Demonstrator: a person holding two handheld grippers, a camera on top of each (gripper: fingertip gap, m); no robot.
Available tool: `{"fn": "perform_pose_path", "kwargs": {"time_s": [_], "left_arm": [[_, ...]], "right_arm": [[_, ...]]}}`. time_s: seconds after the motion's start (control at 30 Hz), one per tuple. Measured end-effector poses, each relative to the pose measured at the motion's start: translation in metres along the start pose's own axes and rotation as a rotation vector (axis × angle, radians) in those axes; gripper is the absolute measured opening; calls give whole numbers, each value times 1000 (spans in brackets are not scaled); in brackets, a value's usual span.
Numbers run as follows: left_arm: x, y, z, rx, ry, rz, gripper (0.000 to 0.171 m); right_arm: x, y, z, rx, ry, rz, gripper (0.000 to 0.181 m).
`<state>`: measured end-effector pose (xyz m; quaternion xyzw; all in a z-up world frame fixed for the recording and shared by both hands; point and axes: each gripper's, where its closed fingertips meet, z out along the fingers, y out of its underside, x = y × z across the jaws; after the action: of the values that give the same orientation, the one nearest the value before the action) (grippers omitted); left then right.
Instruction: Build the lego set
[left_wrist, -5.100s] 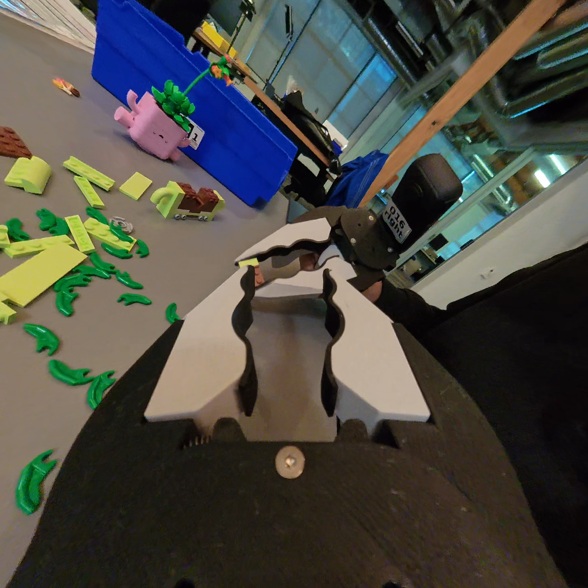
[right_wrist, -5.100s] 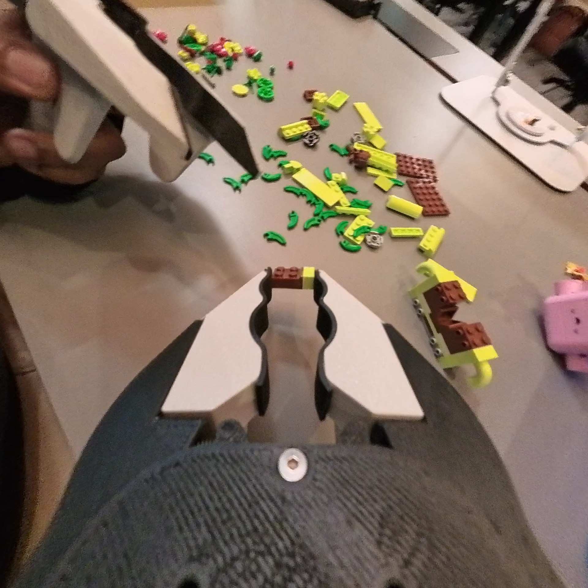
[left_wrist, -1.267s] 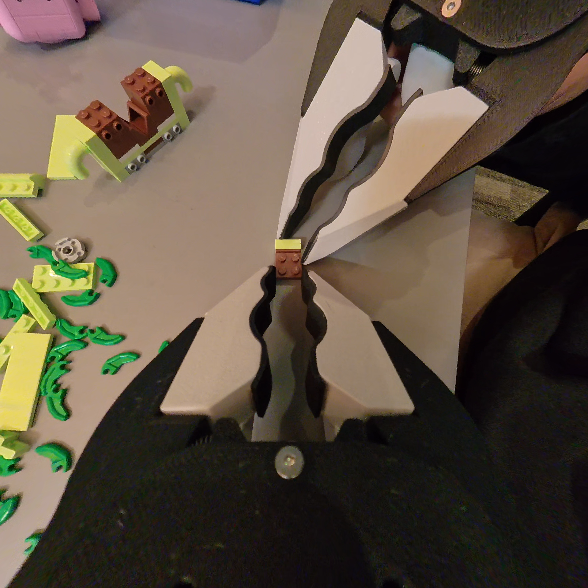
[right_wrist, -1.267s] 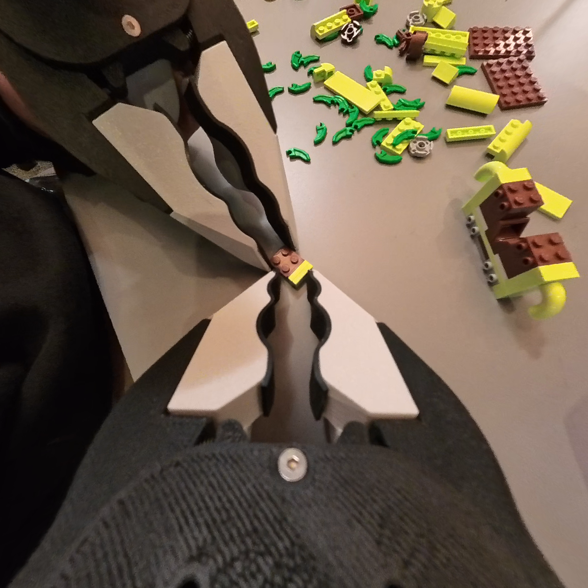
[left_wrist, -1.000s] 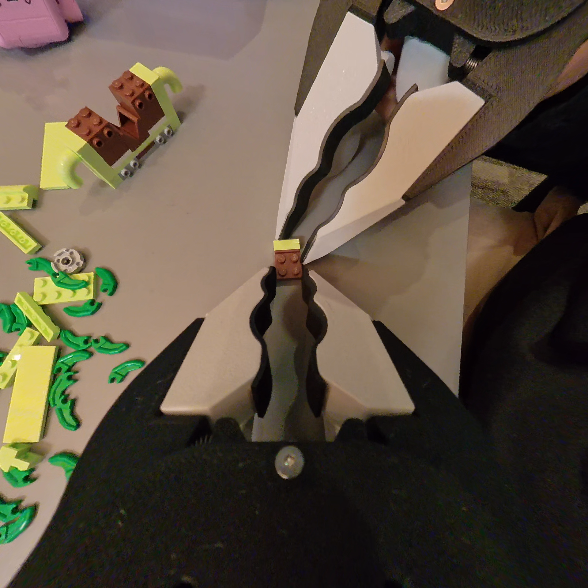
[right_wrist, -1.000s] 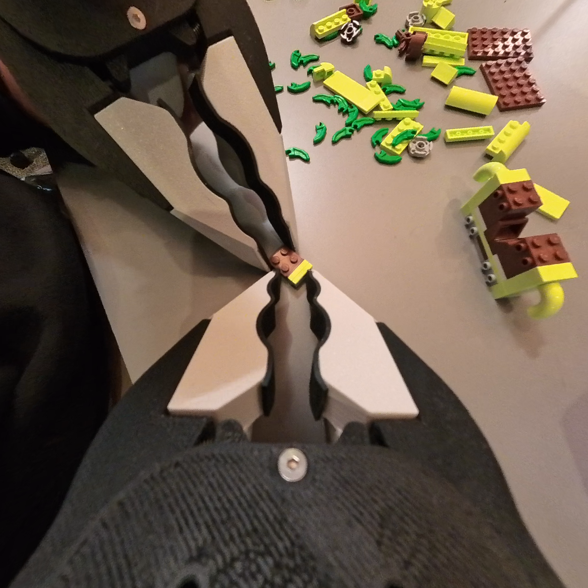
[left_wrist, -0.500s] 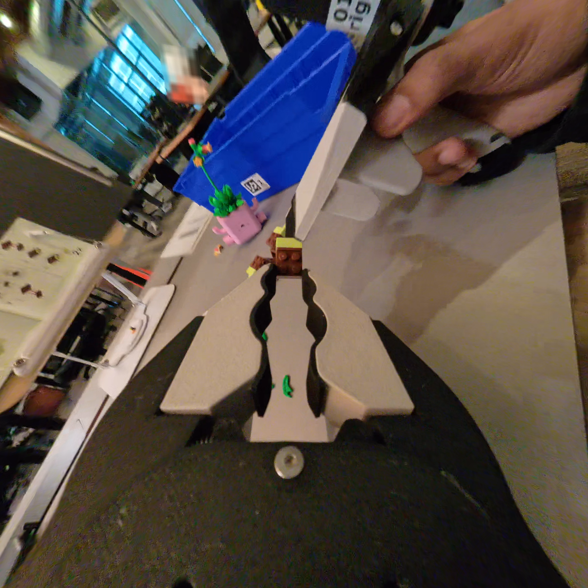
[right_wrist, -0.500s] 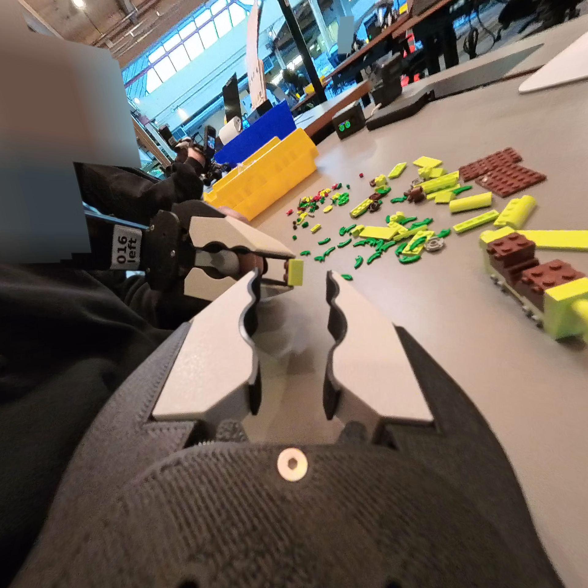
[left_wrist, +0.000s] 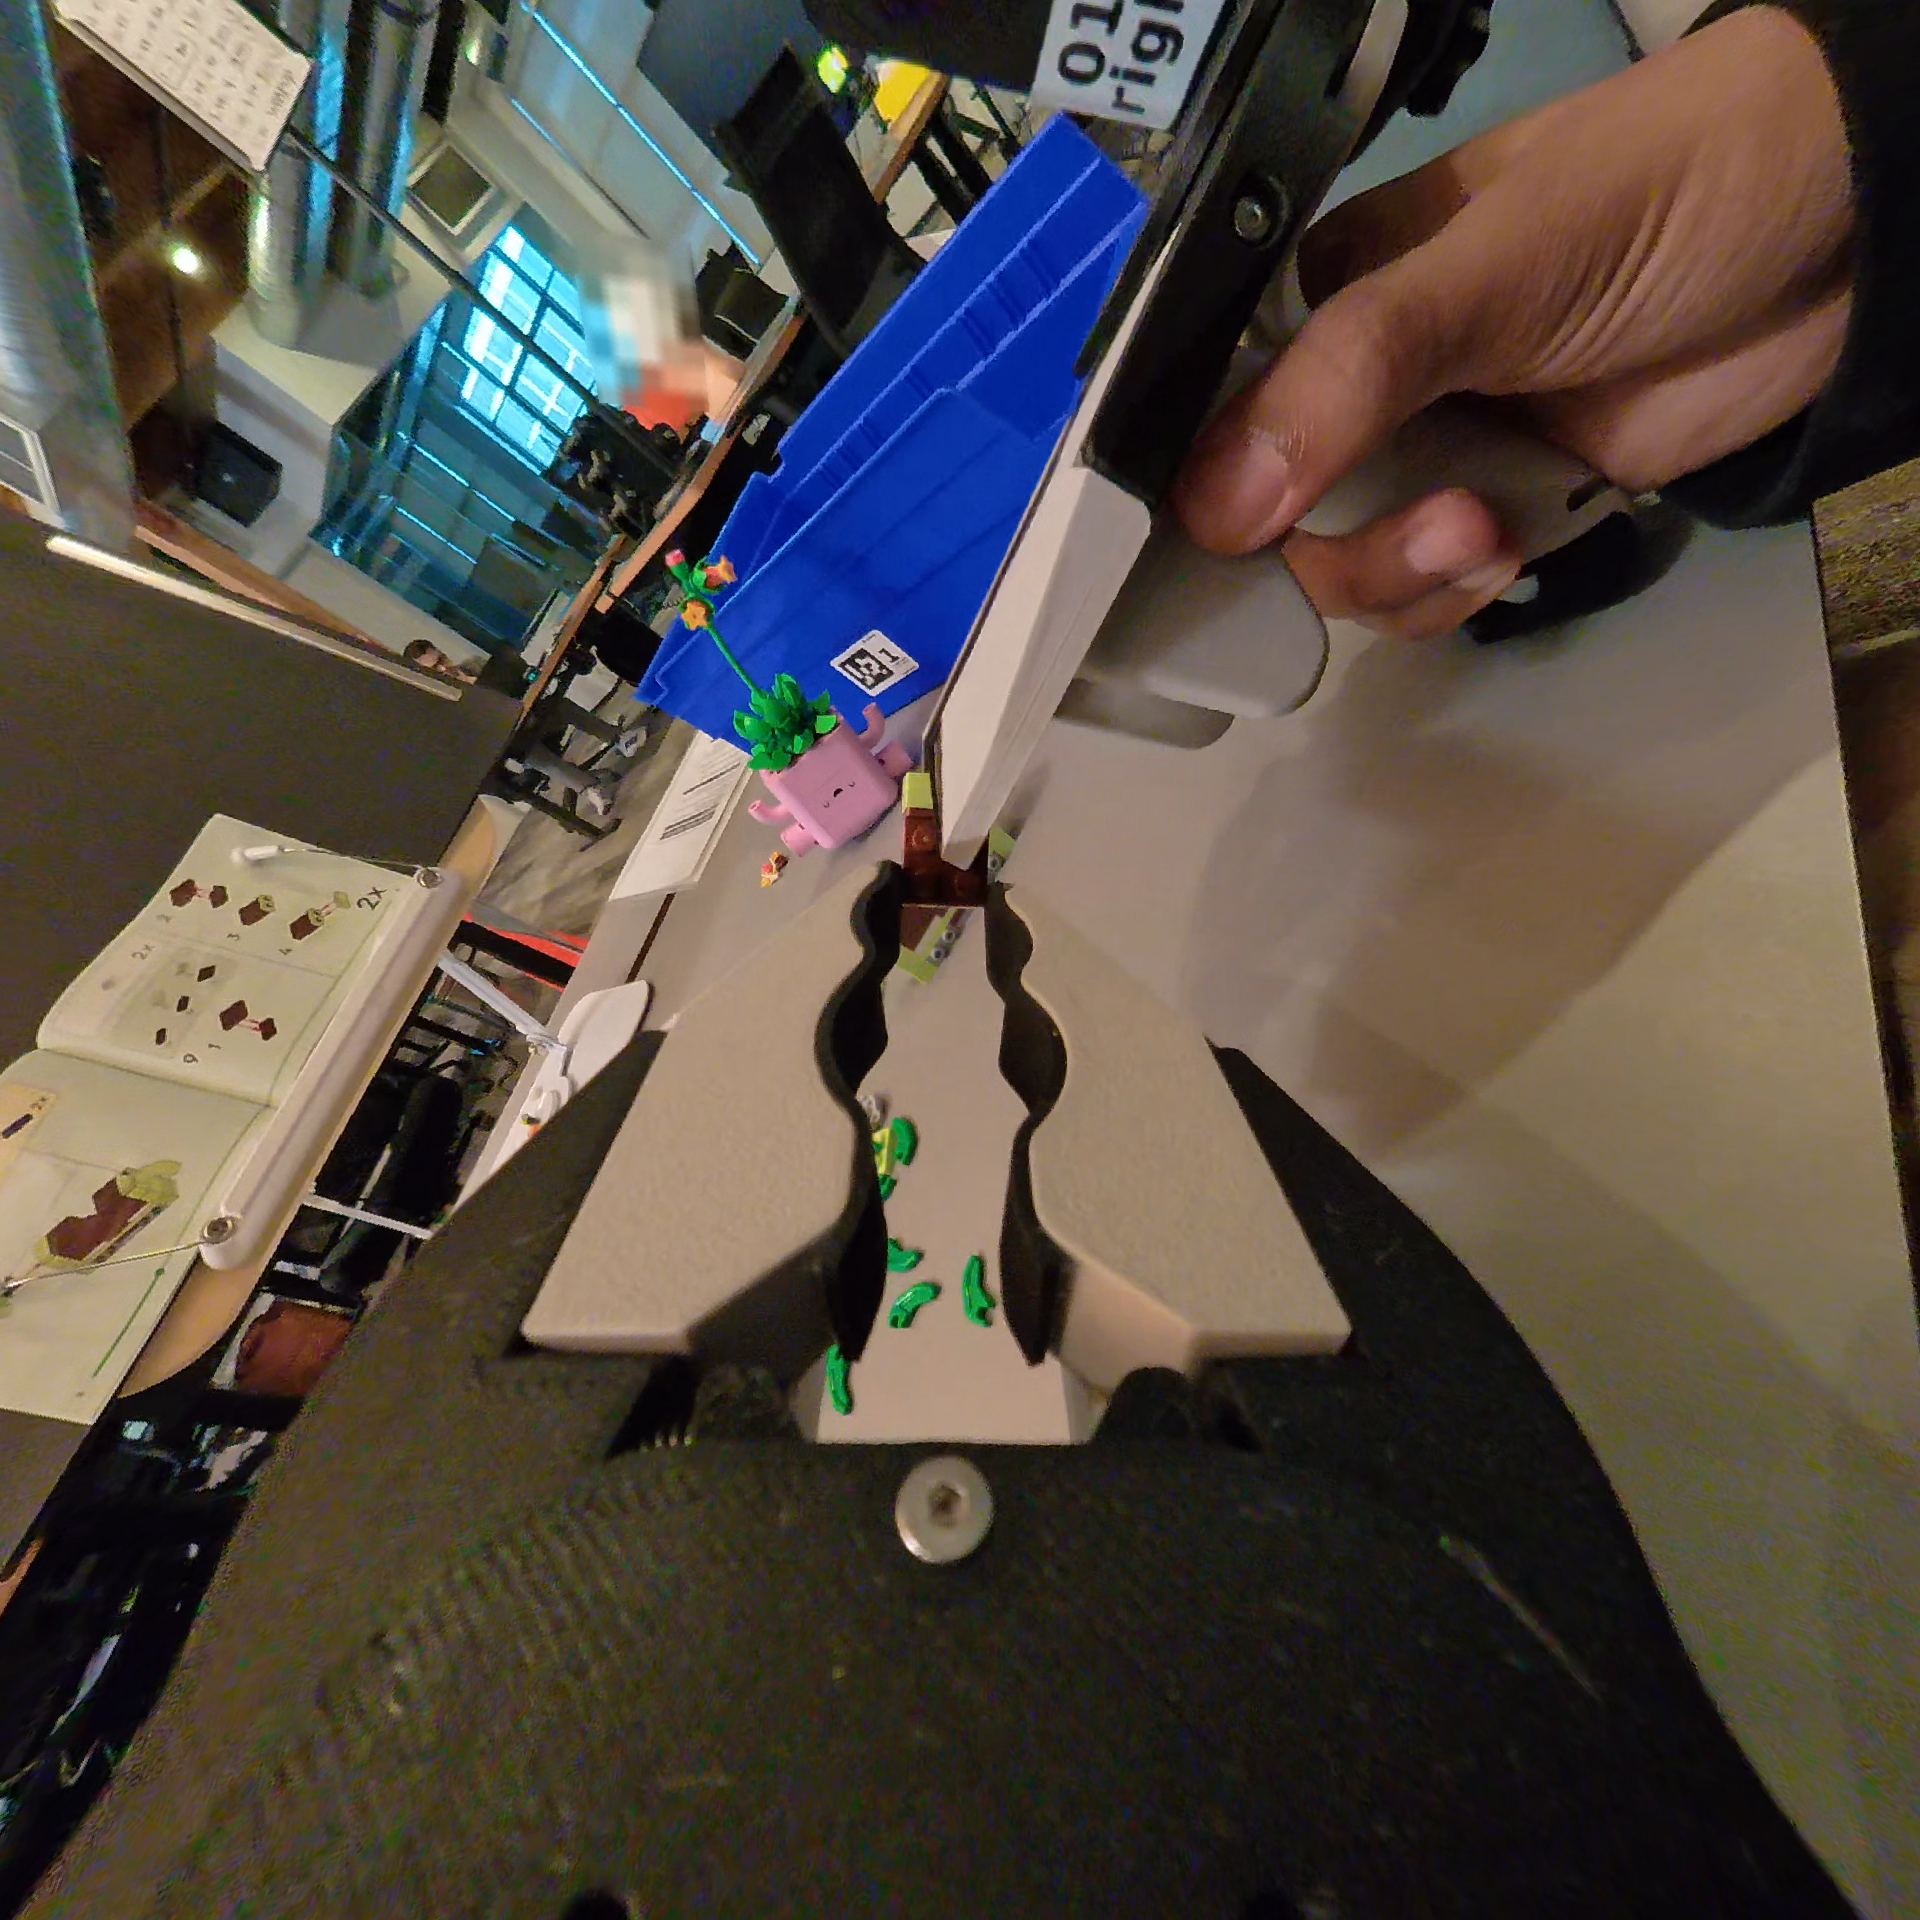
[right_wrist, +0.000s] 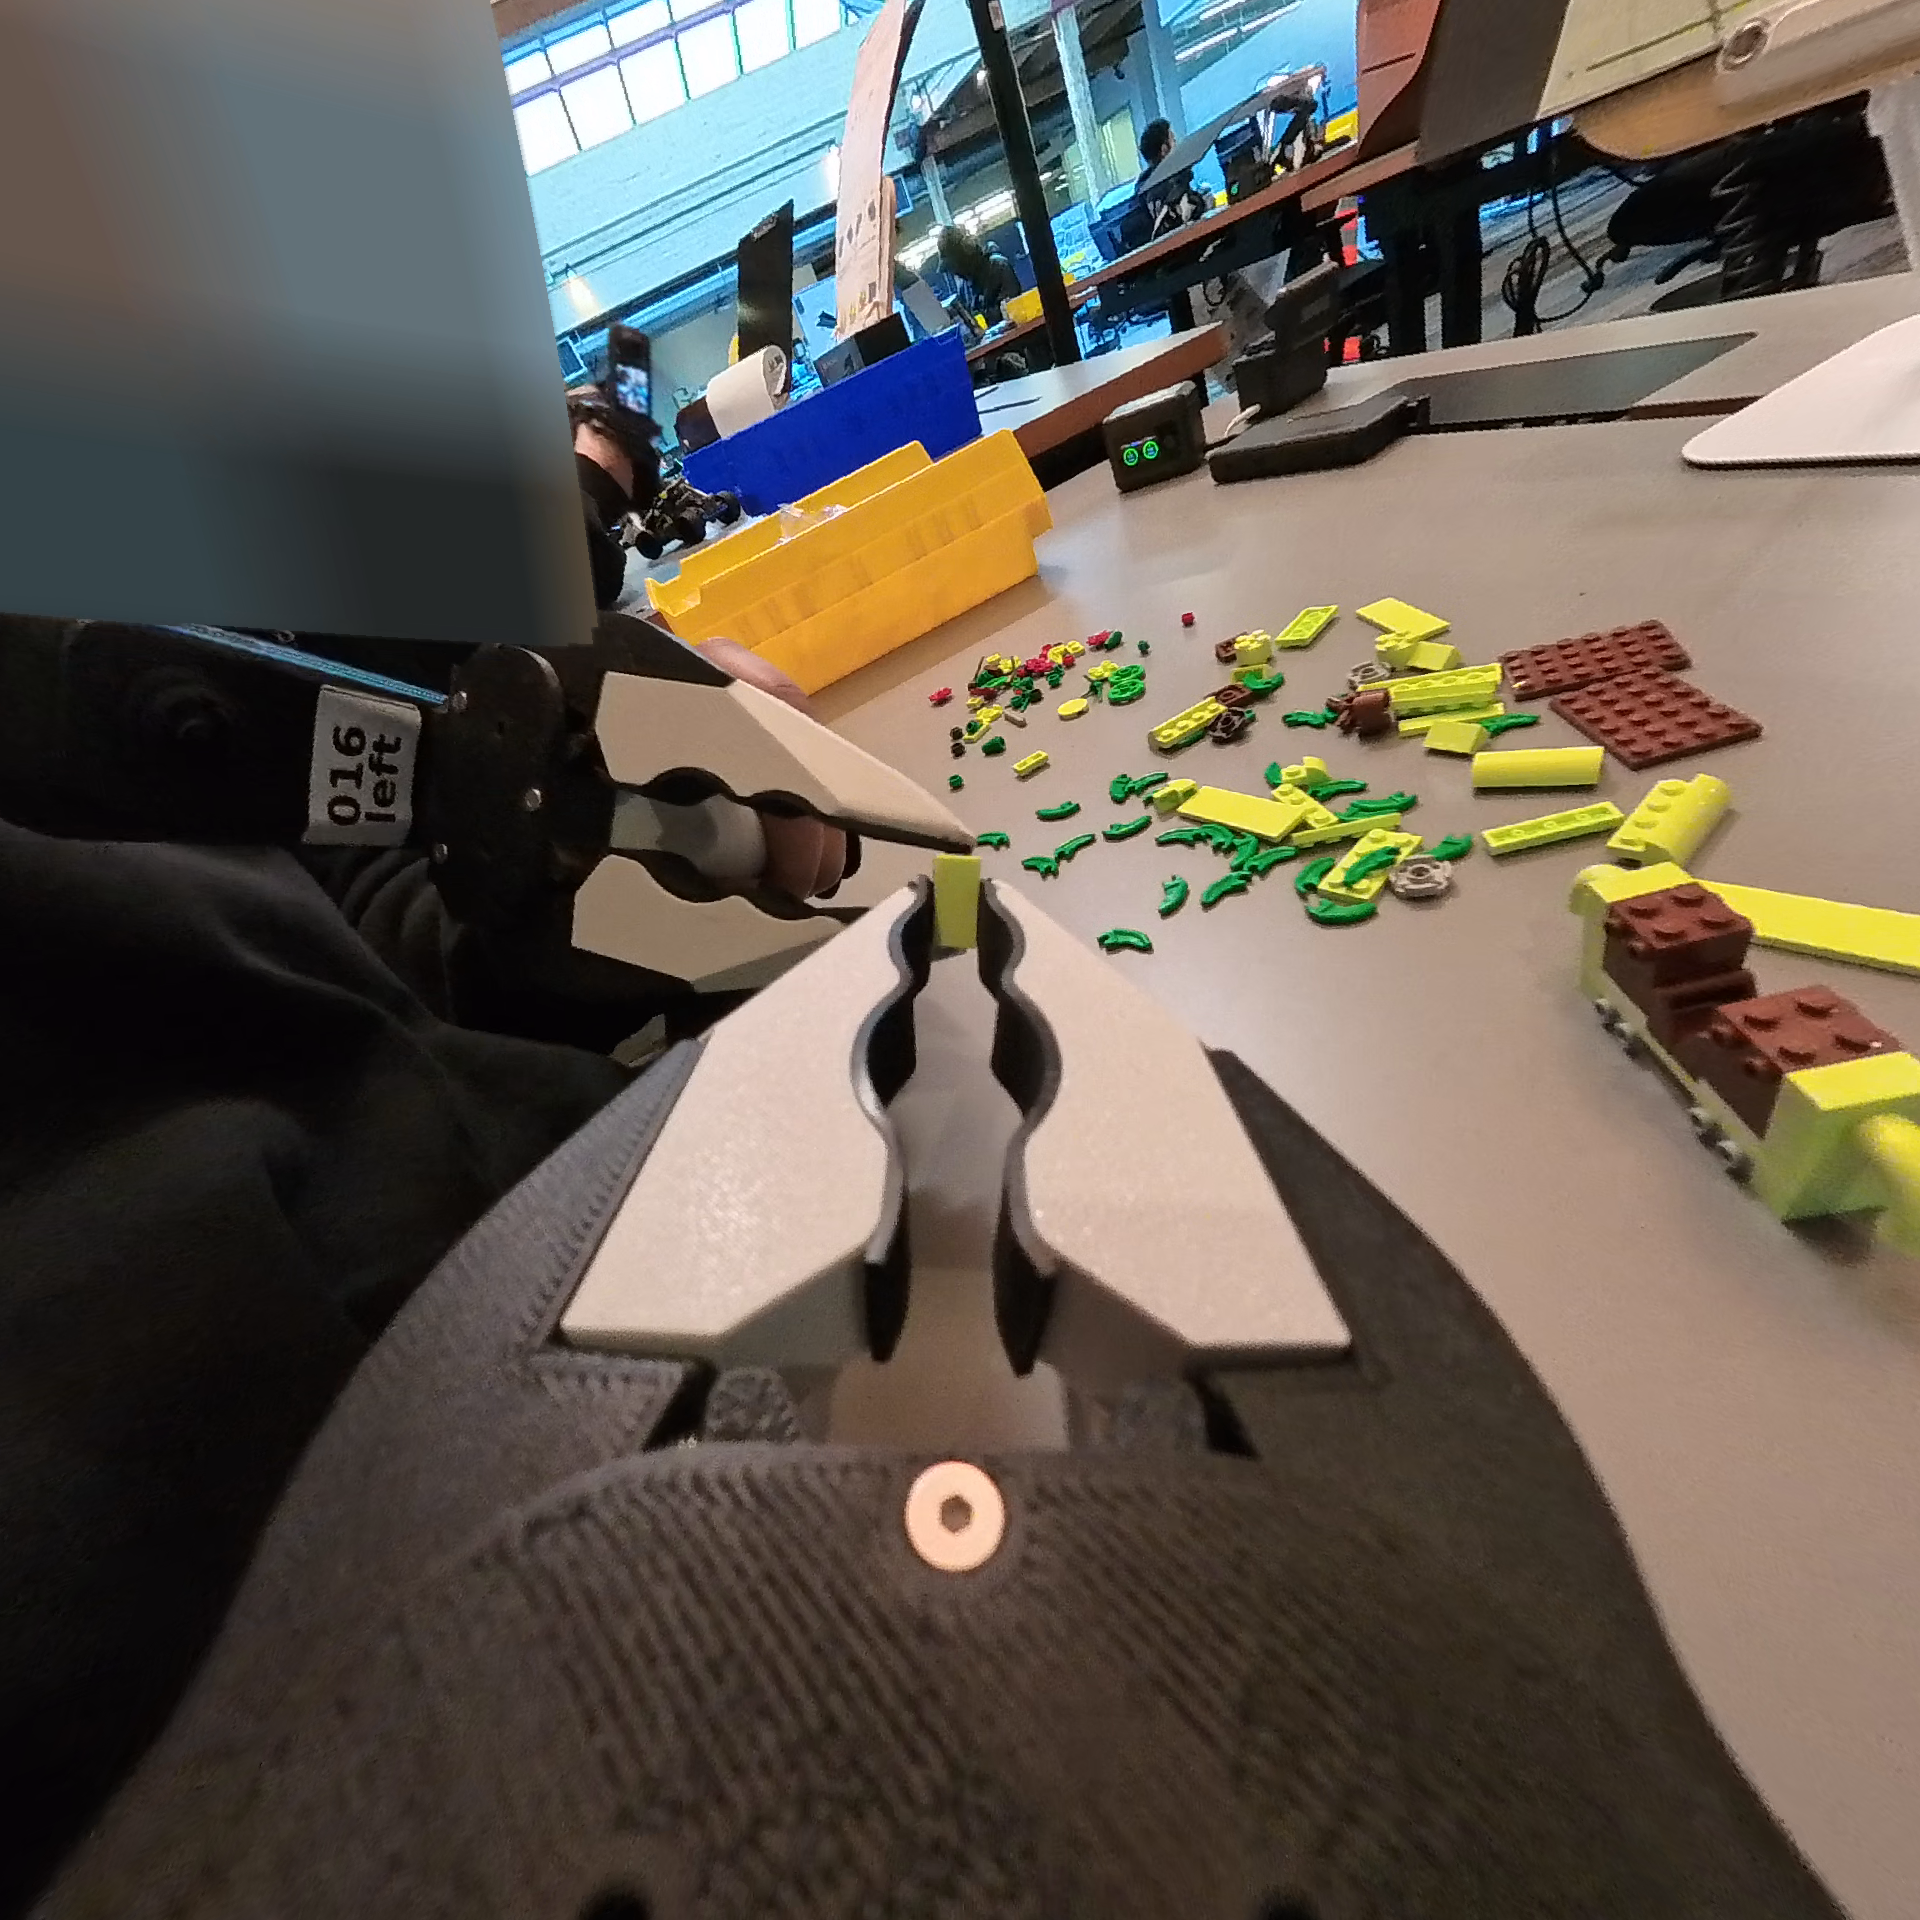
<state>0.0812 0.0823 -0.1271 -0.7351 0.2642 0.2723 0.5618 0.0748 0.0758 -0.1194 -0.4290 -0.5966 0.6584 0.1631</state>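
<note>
My left gripper (left_wrist: 940, 894) is shut on a small brown brick (left_wrist: 940, 881) with a lime piece (left_wrist: 920, 795) on its far end. My right gripper (right_wrist: 954, 894) is shut on that lime piece (right_wrist: 956, 902); the brown part is hidden in the right wrist view. The two grippers meet tip to tip above the table's near edge. The right gripper (left_wrist: 961, 821) comes down from above in the left wrist view, held by a hand (left_wrist: 1558, 312). The left gripper (right_wrist: 966, 840) comes in from the left in the right wrist view. A brown-and-lime partial build (right_wrist: 1756, 1029) lies on the grey table (right_wrist: 1351, 1091).
Loose green, lime and brown pieces (right_wrist: 1299, 821) and two brown plates (right_wrist: 1631, 696) are spread over the table's middle. A yellow bin (right_wrist: 862, 561) stands behind them. A pink pot figure (left_wrist: 831, 795), a blue bin (left_wrist: 935, 436) and an open instruction booklet (left_wrist: 156, 1039) are also there. My left and right fingertips are right by each other. Left tips and right tips are each some 25 cm from the pink pot figure (left_wrist: 831, 795).
Half a second ago my right gripper was open beside the piece; now it has closed on its lime end. The left gripper still holds the brown end.
</note>
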Motion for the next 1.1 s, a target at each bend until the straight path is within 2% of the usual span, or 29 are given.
{"fn": "perform_pose_path", "kwargs": {"time_s": [0.37, 0.47, 0.5, 0.53, 0.57, 0.6, 0.8, 0.87, 1.1], "left_arm": [[2, 2, 1, -15, 22, -41, 12], [1, 7, 5, -30, 54, -98, 13], [1, 9, 6, -38, 76, -121, 13], [1, 12, 6, -52, 98, -143, 13], [2, 16, 7, -74, 126, -165, 13], [4, 23, 8, -106, 156, -190, 13], [41, 72, 11, -385, 513, -483, 13], [44, 78, 10, -400, 558, -527, 14], [42, 81, 13, -380, 575, -556, 15]], "right_arm": [[2, 3, 0, -29, 5, -4, 6], [7, 3, 2, -33, 33, -6, 7], [10, 3, 2, -38, 62, -36, 13], [14, 2, 1, -39, 96, -80, 34], [18, 1, -1, -39, 130, -126, 44], [22, 1, -4, -44, 163, -161, 46], [34, -3, -10, -30, 236, -171, 47], [35, -2, -10, -33, 241, -164, 44], [39, -4, -11, -20, 234, -121, 38]]}}
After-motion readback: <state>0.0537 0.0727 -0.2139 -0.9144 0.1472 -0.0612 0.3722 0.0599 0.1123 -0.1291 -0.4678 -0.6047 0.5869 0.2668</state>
